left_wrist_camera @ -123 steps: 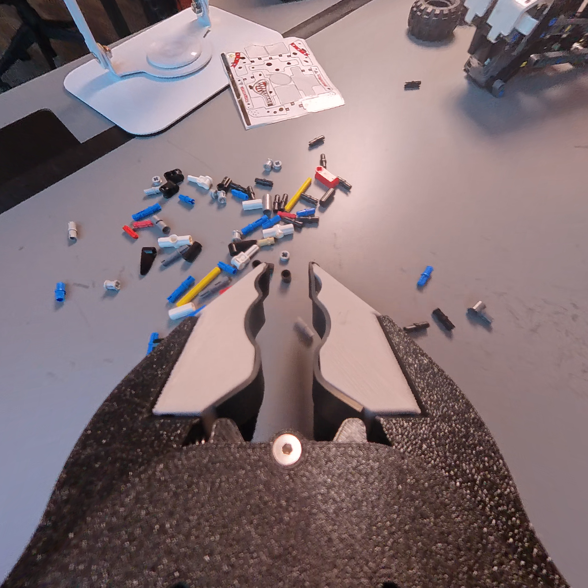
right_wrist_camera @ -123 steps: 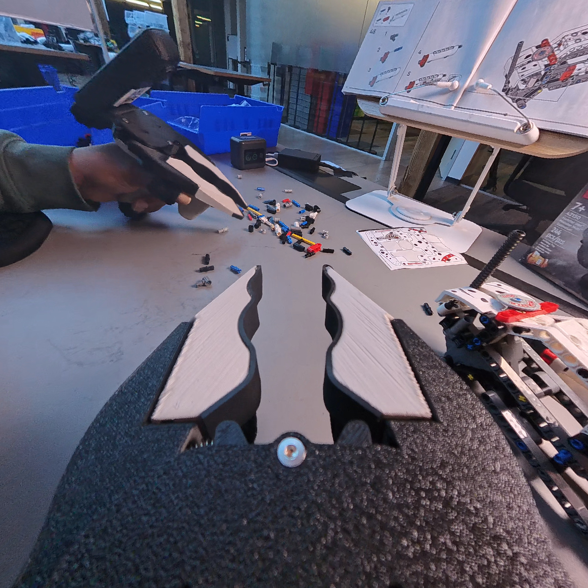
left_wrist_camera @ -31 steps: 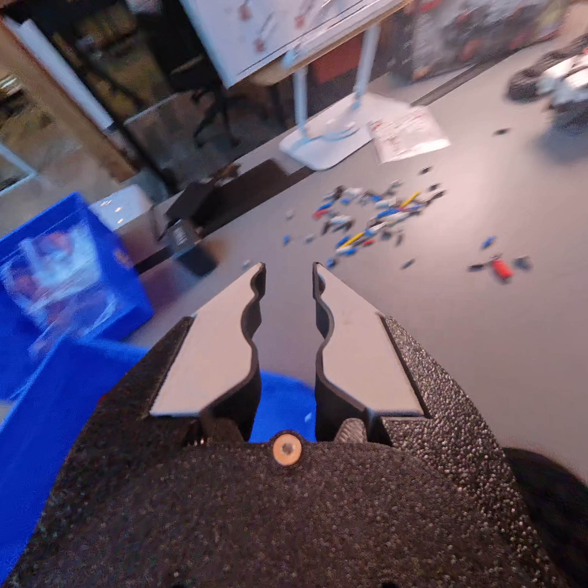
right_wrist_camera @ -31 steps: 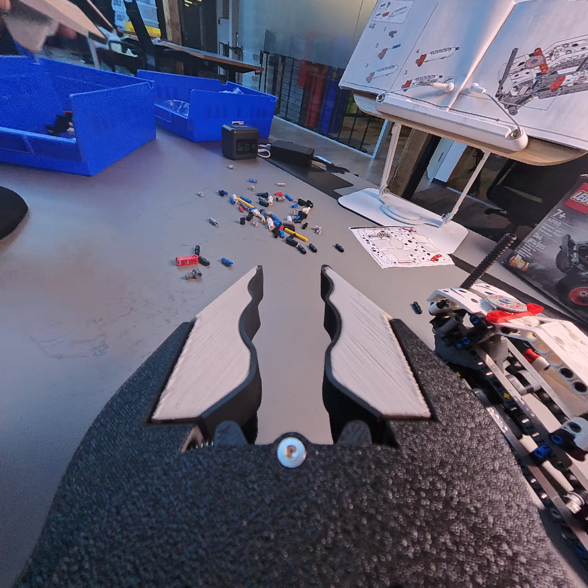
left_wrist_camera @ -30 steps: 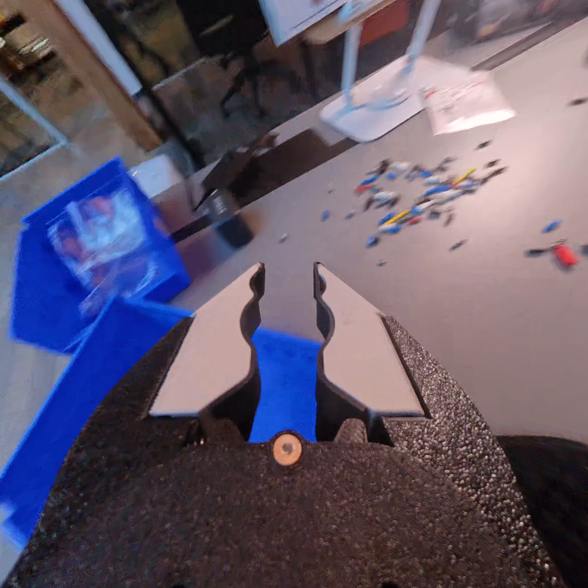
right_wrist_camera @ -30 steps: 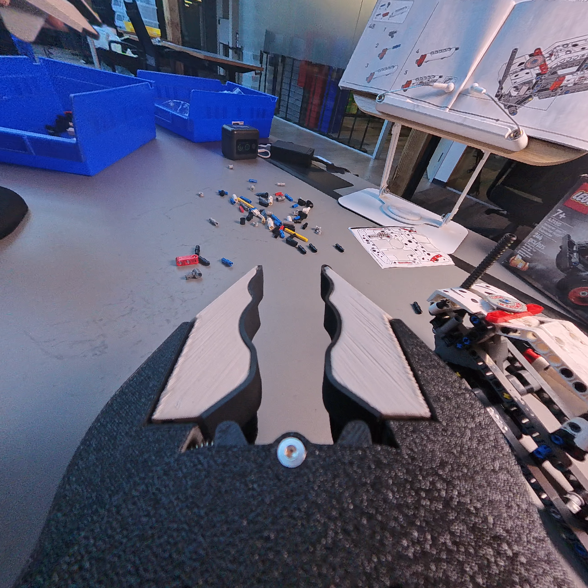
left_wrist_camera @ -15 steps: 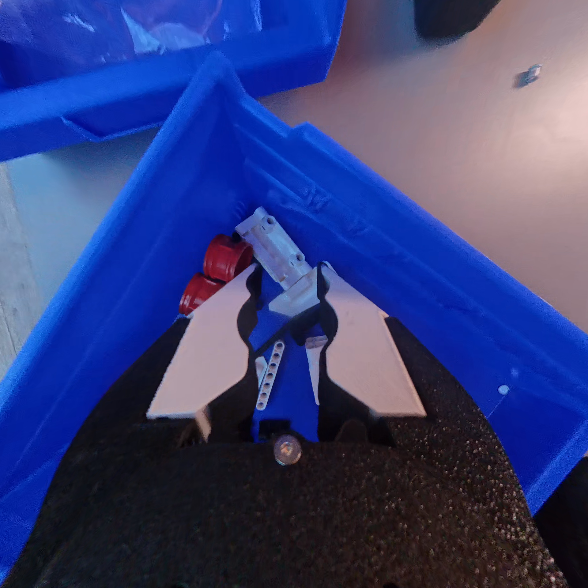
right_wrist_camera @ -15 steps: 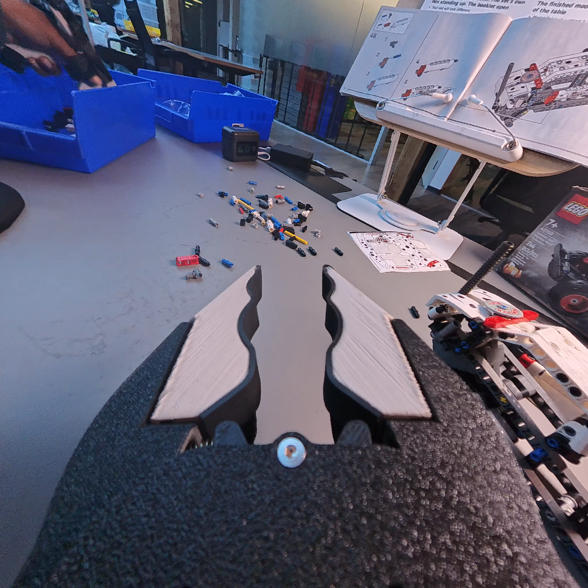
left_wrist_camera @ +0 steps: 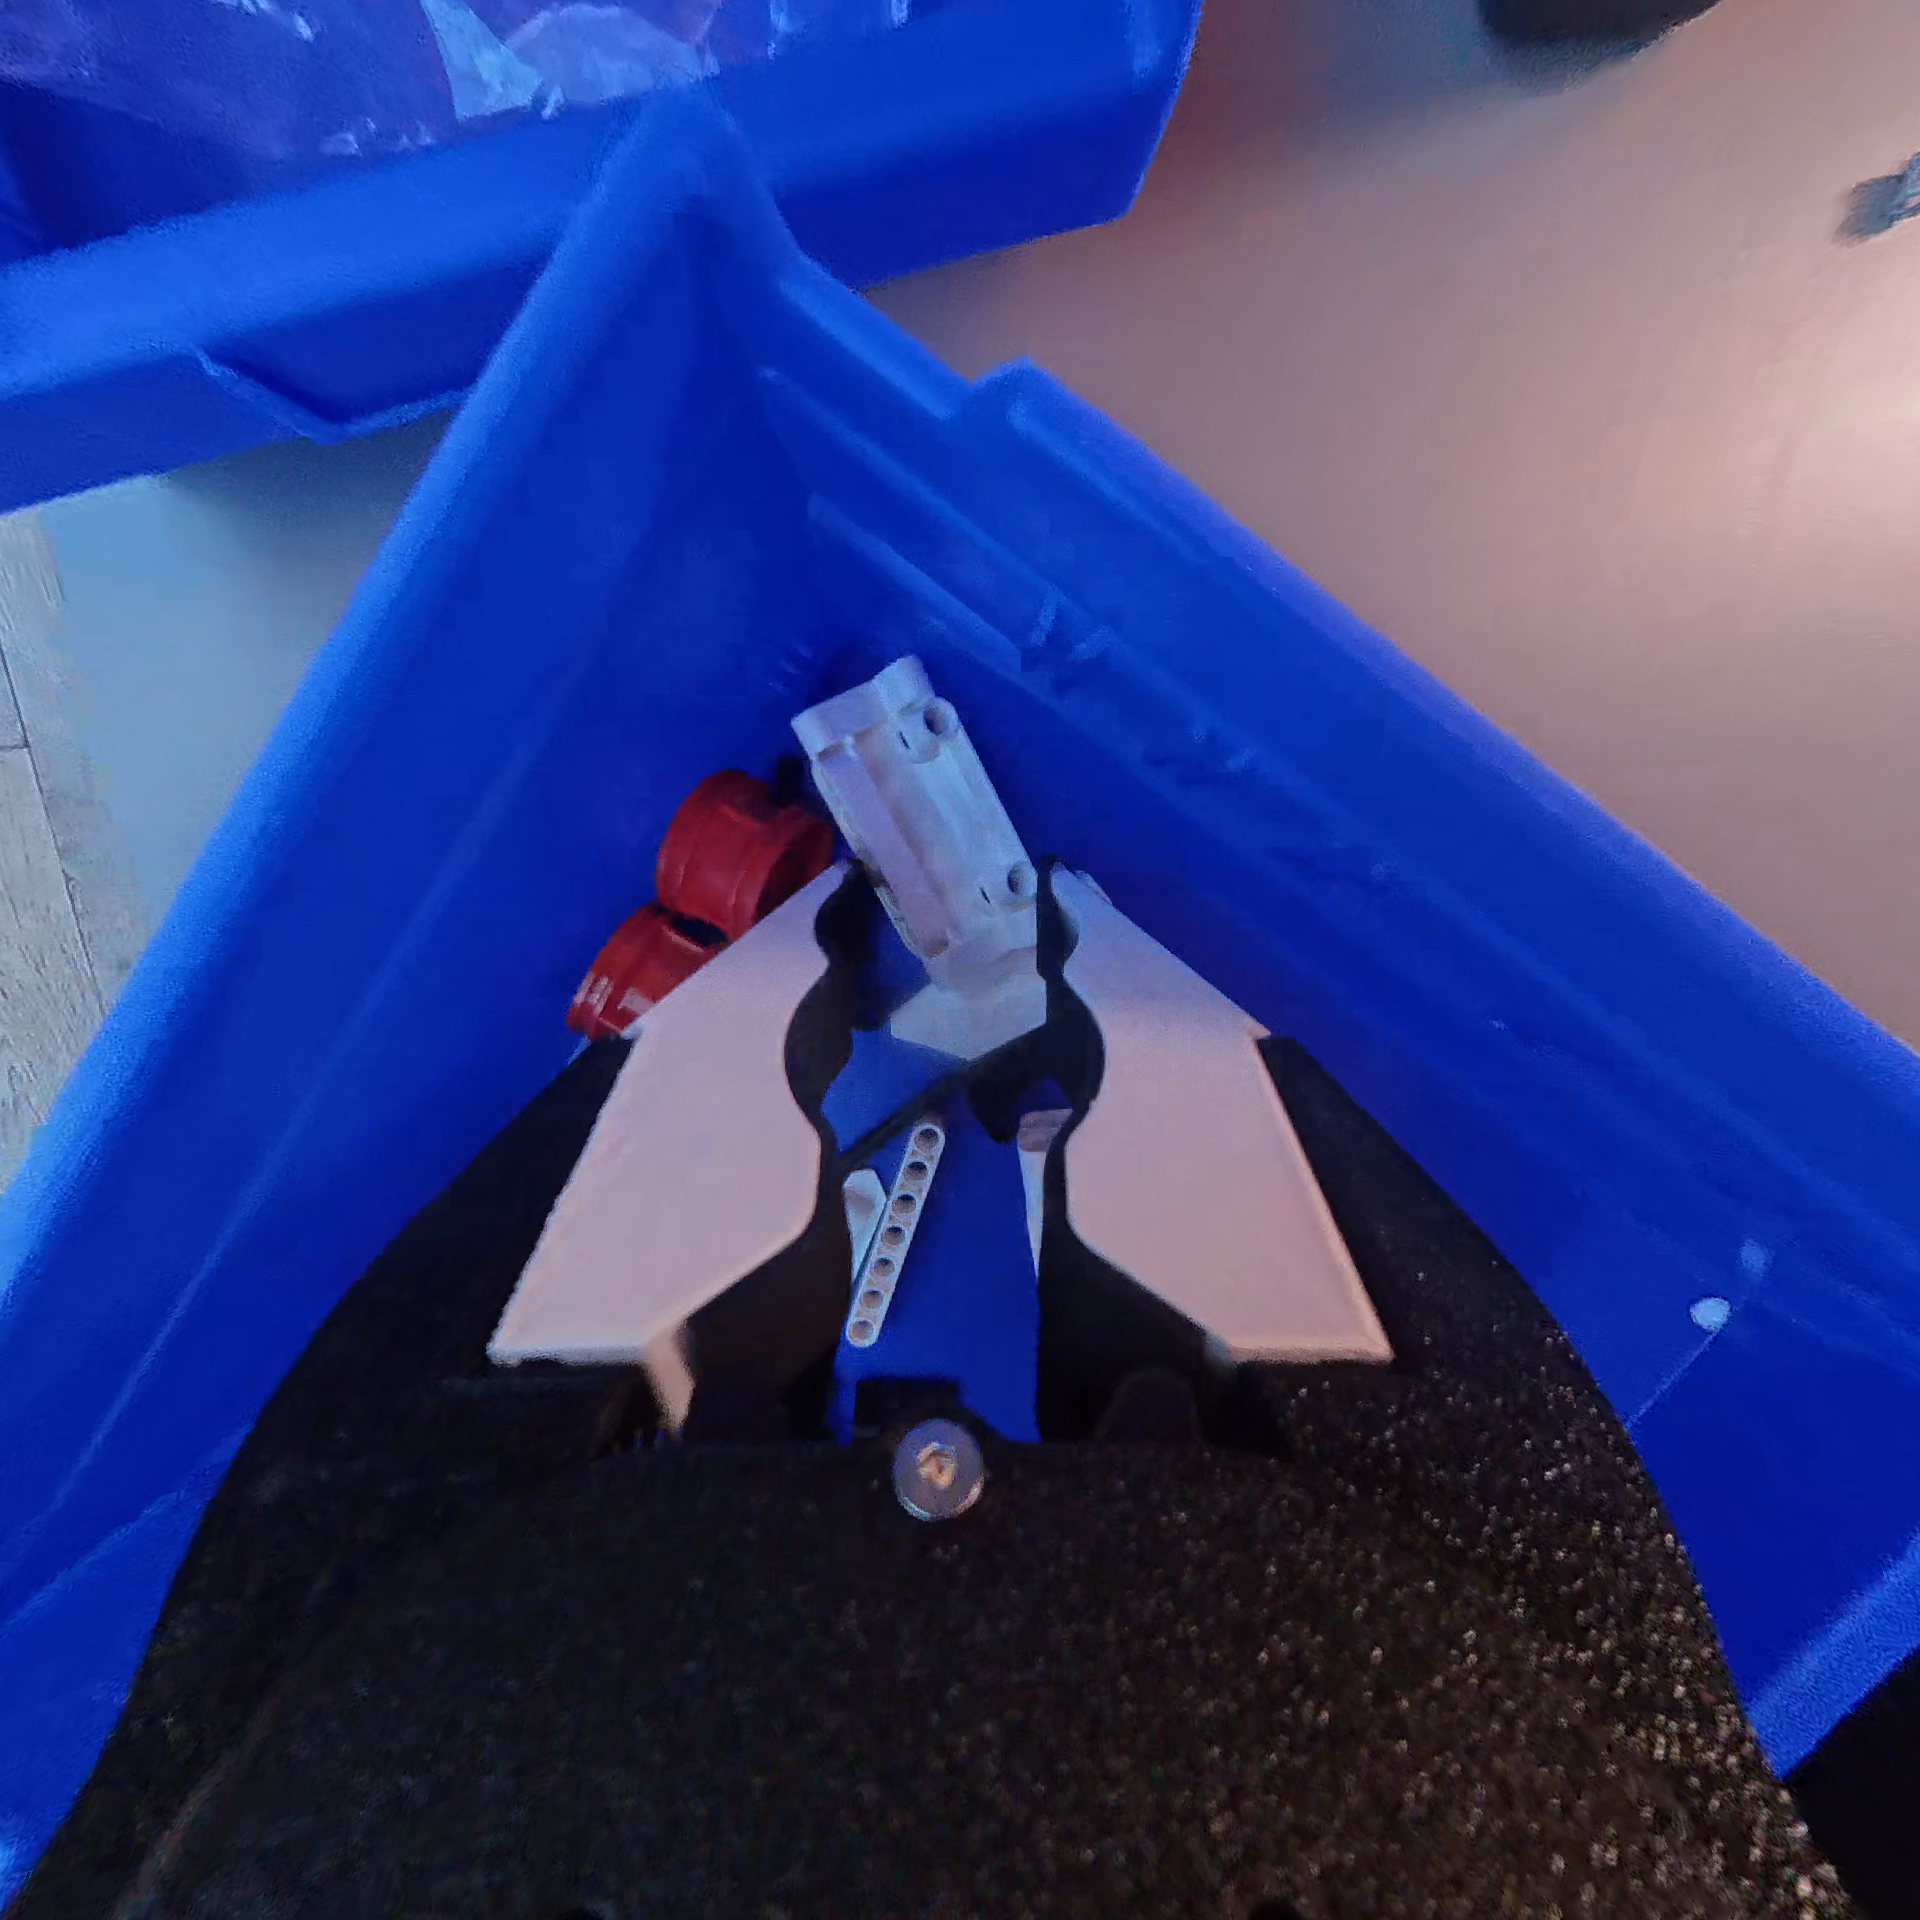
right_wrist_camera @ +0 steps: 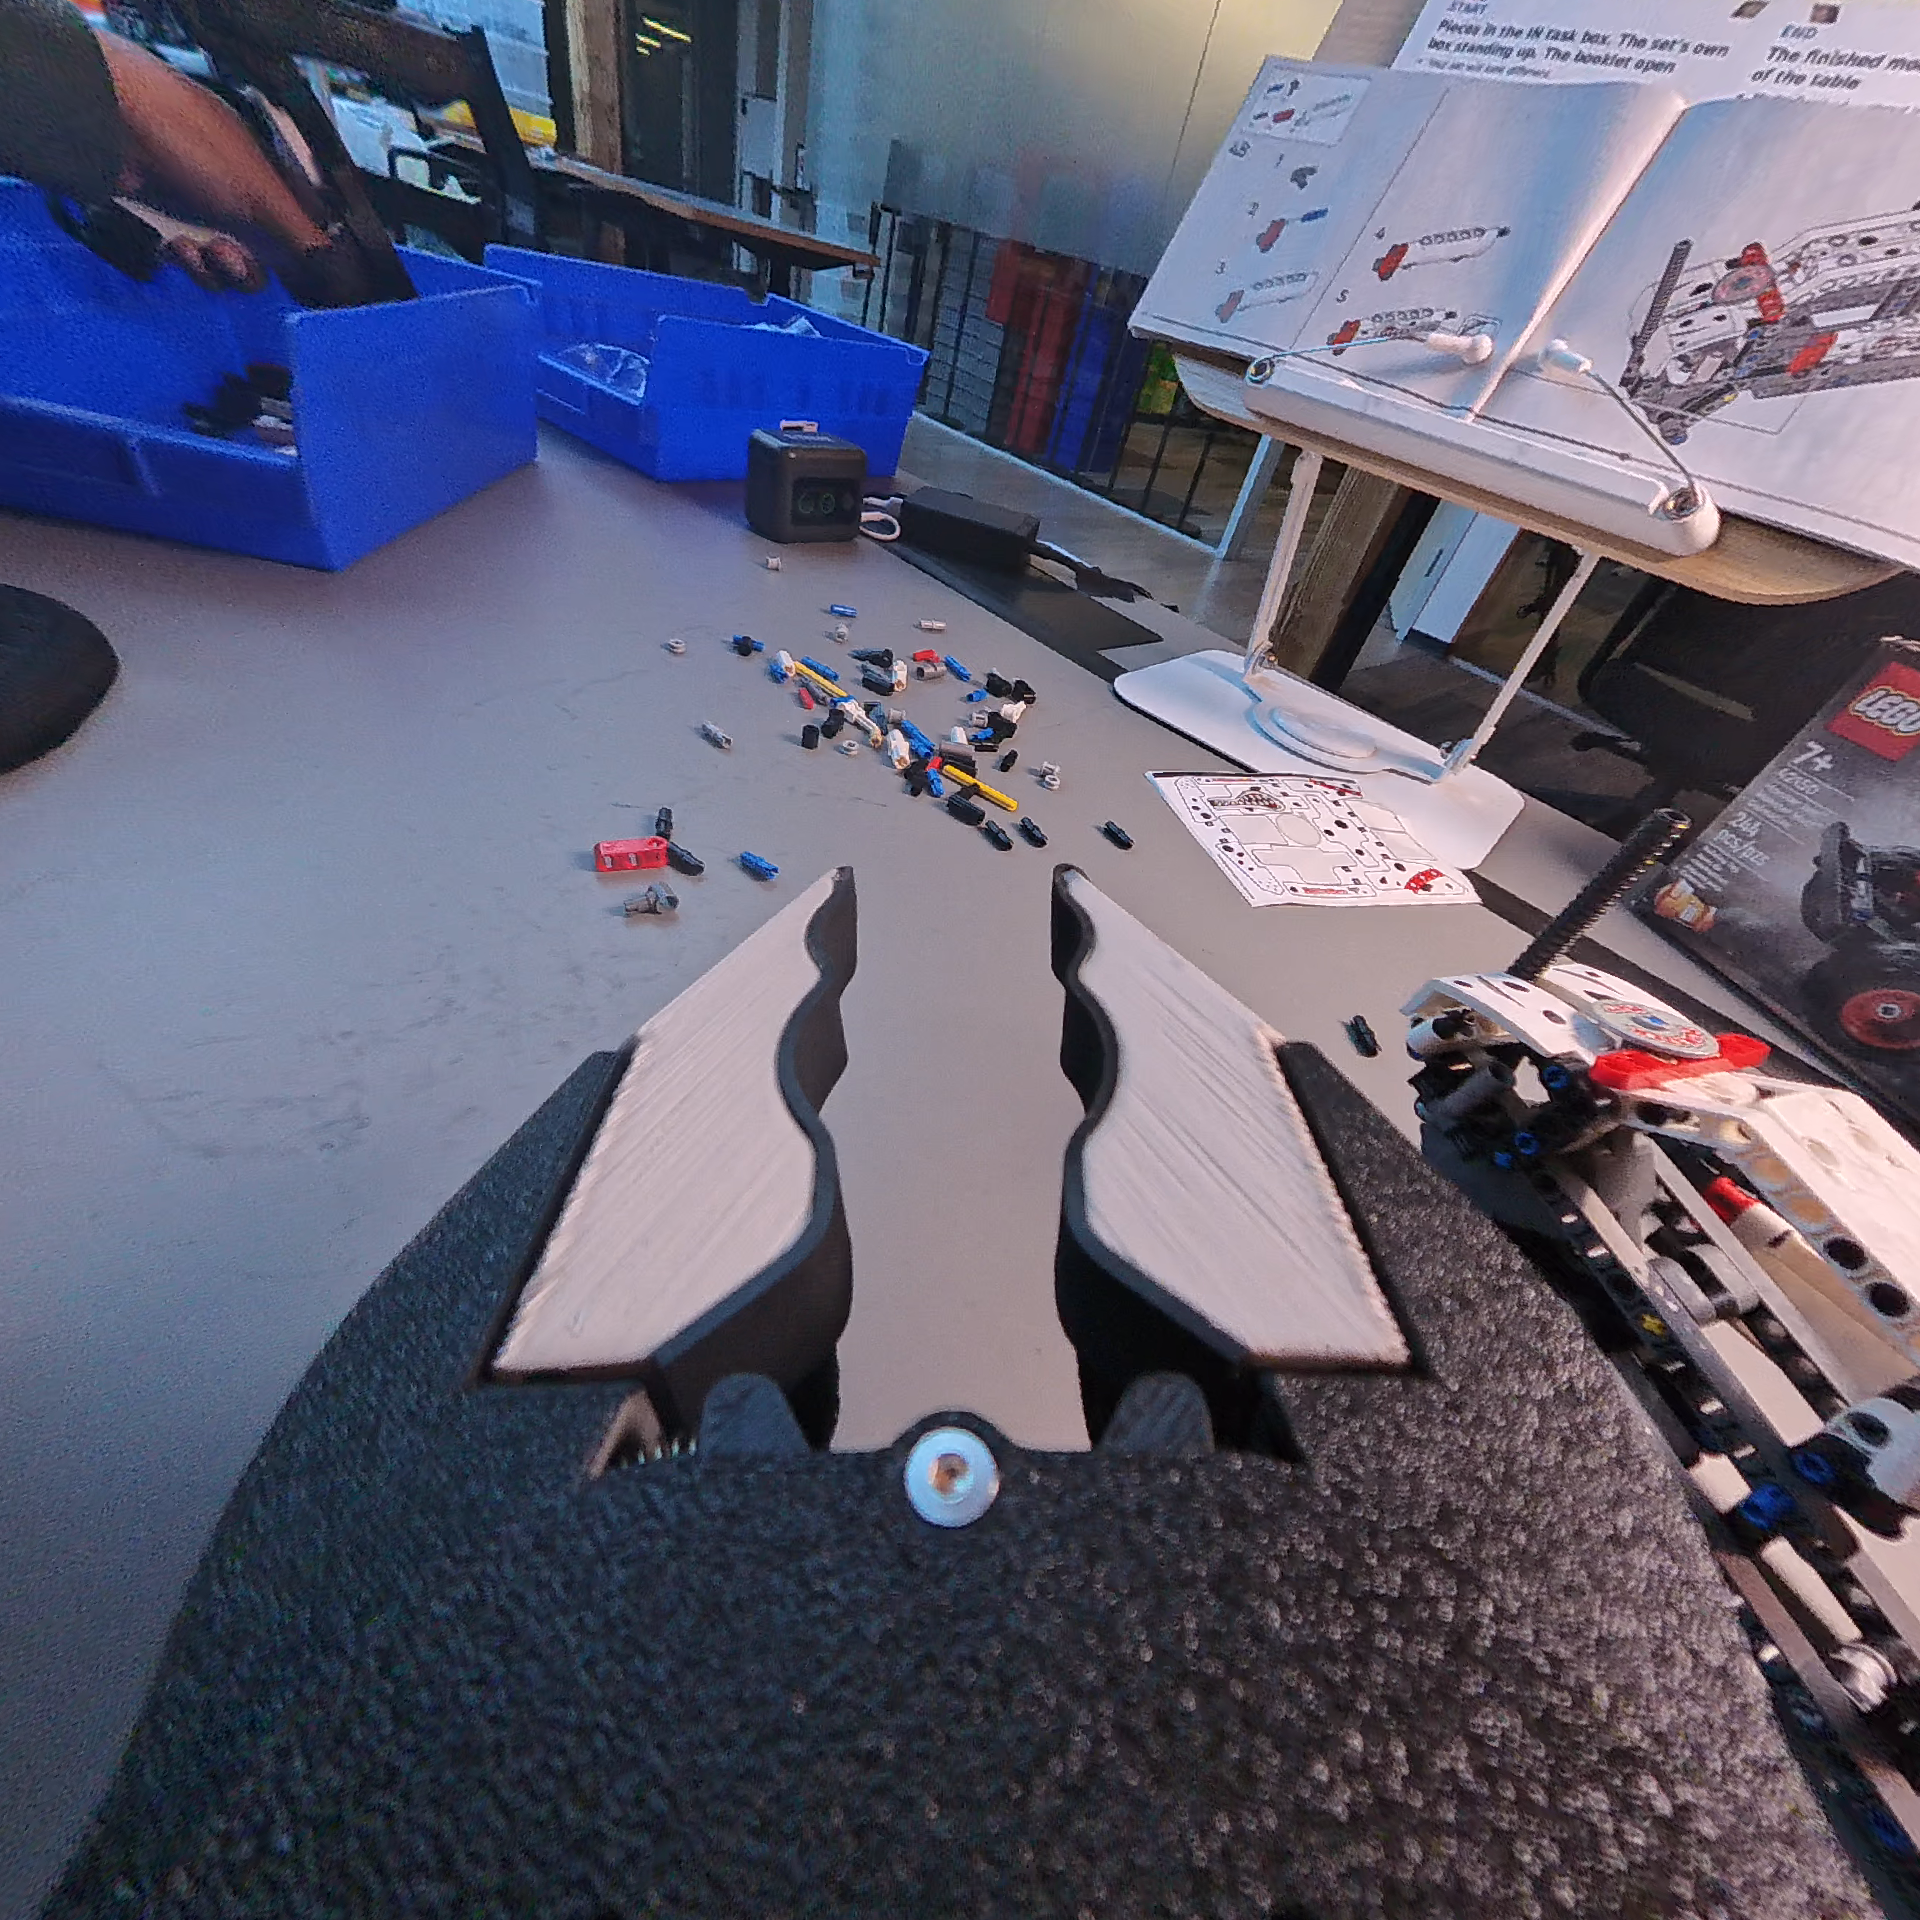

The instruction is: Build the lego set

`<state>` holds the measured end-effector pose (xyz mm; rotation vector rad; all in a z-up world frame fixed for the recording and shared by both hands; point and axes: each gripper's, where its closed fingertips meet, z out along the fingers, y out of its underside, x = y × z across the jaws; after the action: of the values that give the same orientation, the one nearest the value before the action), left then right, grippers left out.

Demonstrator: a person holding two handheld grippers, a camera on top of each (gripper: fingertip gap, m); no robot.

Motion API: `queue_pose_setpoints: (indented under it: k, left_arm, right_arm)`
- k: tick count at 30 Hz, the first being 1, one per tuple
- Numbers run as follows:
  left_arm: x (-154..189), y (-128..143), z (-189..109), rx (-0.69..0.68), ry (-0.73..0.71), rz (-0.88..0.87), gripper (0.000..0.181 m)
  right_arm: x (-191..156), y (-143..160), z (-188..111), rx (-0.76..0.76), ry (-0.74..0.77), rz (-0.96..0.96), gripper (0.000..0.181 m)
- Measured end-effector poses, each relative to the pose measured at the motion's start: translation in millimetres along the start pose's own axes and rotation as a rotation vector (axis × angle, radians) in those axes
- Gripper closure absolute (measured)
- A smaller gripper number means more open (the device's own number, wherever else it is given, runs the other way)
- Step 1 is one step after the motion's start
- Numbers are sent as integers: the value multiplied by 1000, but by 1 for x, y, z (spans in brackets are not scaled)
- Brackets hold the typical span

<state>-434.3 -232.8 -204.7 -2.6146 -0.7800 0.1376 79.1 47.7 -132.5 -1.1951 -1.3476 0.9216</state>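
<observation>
Your left gripper (left_wrist_camera: 945,883) is down inside a blue bin (left_wrist_camera: 1299,790), in the middle of the left wrist view. Its fingers (left_wrist_camera: 707,1122) stand apart by a moderate gap, and a white lego piece (left_wrist_camera: 925,831) sits between the tips. The right tip looks to touch the piece's edge; whether the left tip touches it you cannot tell, so a firm grip is not shown. Just left of the piece, two red round parts (left_wrist_camera: 727,852) lie against the bin wall. Lower in the gap between the fingers one thin white beam with holes (left_wrist_camera: 899,1226) lies on the bin floor, with two more white slivers beside it. A second blue bin (left_wrist_camera: 260,312) crosses the upper left of the frame.

Your right gripper (right_wrist_camera: 954,883) hovers over the grey table (right_wrist_camera: 312,987) at the centre of the right wrist view, its fingers (right_wrist_camera: 1195,1174) parted about as wide and holding nothing. Beyond the tips lies a scatter of small lego pins (right_wrist_camera: 904,727), too many and too small to count, with one red block (right_wrist_camera: 630,854) apart at left centre. The part-built lego vehicle (right_wrist_camera: 1683,1143) stands at the right edge. One sticker sheet (right_wrist_camera: 1309,836) lies beside the white stand (right_wrist_camera: 1340,727) carrying the open instruction booklet (right_wrist_camera: 1558,239) in the upper right. One lego box (right_wrist_camera: 1829,862) stands at the right edge. Both bins show in the upper left here.
</observation>
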Motion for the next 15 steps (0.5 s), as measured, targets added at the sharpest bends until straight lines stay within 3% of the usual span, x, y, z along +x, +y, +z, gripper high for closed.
queue_pose_setpoints:
  k: [5, 8, 11, 15]
  left_arm:
    - [33, -26, -69, 244, 107, 109, 149]
    - [118, -38, -139, 488, 464, 218, 149]
    - [207, -24, -201, 644, 841, 330, 149]
    - [305, 5, -238, 700, 1225, 401, 149]
  right_arm:
    - [-5, -1, -1, 3, -14, -32, 144]
    - [-8, -3, -2, 6, -19, -45, 144]
    - [-10, -4, -2, 6, -24, -54, 144]
    - [-19, -11, -2, 20, -46, -69, 144]
